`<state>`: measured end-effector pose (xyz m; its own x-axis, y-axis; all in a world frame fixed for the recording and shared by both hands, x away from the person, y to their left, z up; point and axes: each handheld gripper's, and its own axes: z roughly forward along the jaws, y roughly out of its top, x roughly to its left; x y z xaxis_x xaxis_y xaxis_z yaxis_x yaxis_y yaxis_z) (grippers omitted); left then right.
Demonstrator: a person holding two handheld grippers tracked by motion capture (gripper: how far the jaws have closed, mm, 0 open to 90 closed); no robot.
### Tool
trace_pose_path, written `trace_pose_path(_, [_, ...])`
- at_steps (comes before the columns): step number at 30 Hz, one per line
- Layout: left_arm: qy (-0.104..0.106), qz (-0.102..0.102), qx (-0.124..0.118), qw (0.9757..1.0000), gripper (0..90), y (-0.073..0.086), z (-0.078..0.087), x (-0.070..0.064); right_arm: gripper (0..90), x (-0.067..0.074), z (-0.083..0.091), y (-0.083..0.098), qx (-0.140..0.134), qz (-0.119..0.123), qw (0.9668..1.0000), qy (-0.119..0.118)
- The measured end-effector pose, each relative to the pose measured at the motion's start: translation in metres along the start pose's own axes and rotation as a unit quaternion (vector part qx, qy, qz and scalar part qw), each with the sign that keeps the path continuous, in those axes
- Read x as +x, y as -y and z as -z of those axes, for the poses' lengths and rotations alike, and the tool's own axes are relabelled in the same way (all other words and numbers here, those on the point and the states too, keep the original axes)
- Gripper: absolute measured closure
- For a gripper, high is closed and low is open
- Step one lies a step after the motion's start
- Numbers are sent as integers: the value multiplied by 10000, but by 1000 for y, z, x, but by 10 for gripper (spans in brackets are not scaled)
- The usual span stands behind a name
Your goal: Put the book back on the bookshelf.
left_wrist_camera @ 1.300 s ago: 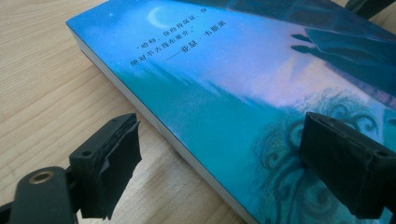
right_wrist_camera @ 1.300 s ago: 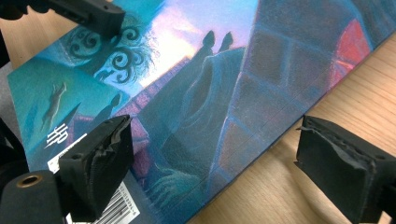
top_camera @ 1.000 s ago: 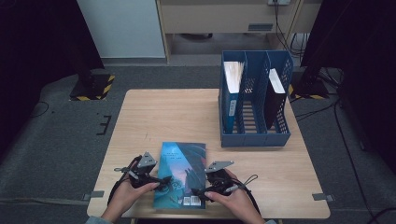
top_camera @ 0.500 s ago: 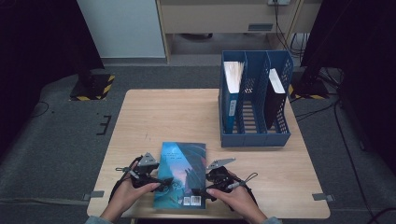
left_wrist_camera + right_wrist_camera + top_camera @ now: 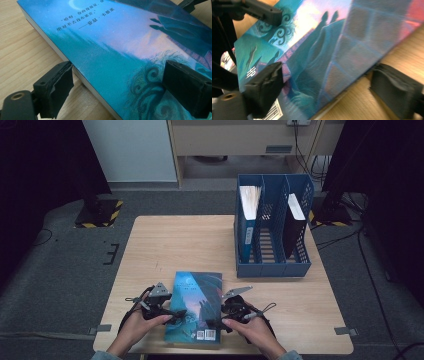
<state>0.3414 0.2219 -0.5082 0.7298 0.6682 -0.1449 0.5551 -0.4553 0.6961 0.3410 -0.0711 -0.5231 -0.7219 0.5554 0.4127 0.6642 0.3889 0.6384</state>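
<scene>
A book (image 5: 195, 305) with a blue-teal cover lies near the table's front edge. My left gripper (image 5: 172, 315) is at its left edge. In the left gripper view one jaw rests on the cover (image 5: 112, 50) and the other meets the book's lower edge, so my left gripper (image 5: 117, 75) is shut on the book. My right gripper (image 5: 215, 322) straddles the right edge. Its jaws have just been closing. In the right gripper view one jaw lies on the cover (image 5: 317, 50) by the barcode. The other stands just clear of the edge, so my right gripper (image 5: 328, 75) is open.
A blue three-slot file holder (image 5: 272, 235) stands at the back right of the wooden table (image 5: 175, 245), with books upright in its left and right slots. The left gripper's jaw (image 5: 262, 11) shows on the cover in the right gripper view.
The right hand has shifted slightly at the book's right edge. The book and the left gripper stay where they were.
</scene>
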Motion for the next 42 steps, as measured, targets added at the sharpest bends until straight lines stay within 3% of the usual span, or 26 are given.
trace_pose_path(6, [23, 52, 24, 10000, 89, 2, 3, 4, 229, 5, 9, -9, -245, -3, 9997, -14])
trace_pose_path(15, [57, 69, 57, 9999, 87, 2, 4, 6, 229, 7, -6, -17, -151, 27, 9998, -98])
trace_pose_path(23, [-40, 157, 105, 9998, 58, 3, 4, 4, 213, 11, -10, -17, -148, 124, 9998, 41])
trace_pose_path(34, [292, 396, 243, 9985, 6, 5, -1, 5, 212, 10, -10, -16, -203, 169, 9997, -10])
trace_pose_path(42, [345, 395, 282, 9982, 0, 4, -2, 6, 185, 10, -11, -16, -201, 179, 9996, -36])
